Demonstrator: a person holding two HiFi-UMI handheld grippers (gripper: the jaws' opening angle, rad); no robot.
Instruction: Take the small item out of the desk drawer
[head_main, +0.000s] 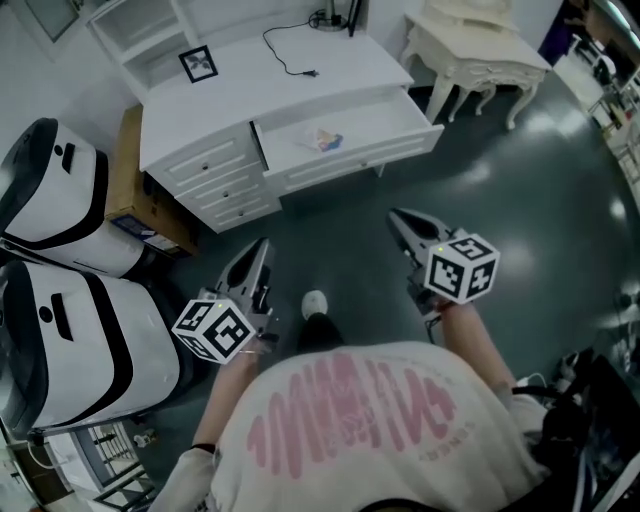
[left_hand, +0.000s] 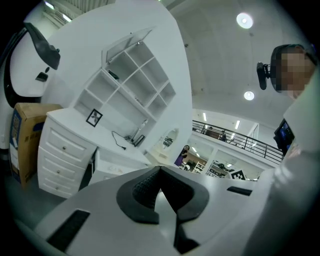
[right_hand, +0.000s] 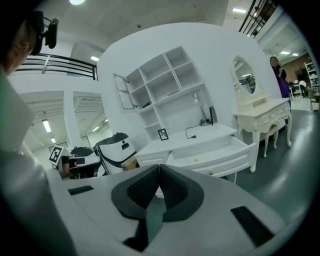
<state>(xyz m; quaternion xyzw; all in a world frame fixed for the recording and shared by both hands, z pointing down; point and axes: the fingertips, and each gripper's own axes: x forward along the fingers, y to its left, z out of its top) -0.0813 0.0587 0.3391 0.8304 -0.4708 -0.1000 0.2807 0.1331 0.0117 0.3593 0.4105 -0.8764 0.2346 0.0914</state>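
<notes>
The white desk (head_main: 230, 90) has its wide drawer (head_main: 350, 135) pulled open. A small pale item with blue and pink (head_main: 323, 140) lies inside the drawer. My left gripper (head_main: 263, 245) hangs shut and empty over the floor, well short of the desk. My right gripper (head_main: 395, 216) is shut and empty too, a little below the drawer's front. In the left gripper view the jaws meet at the left gripper's tip (left_hand: 160, 169), with the desk (left_hand: 67, 145) at left. In the right gripper view the right gripper's tip (right_hand: 159, 167) is shut, with the open drawer (right_hand: 215, 152) ahead.
Two large white-and-black machines (head_main: 60, 290) stand at left beside a cardboard box (head_main: 135, 200). A framed photo (head_main: 198, 63) and a black cable (head_main: 290, 50) lie on the desktop. A cream dressing table (head_main: 480, 55) stands at upper right. The person's foot (head_main: 314, 303) is on the dark floor.
</notes>
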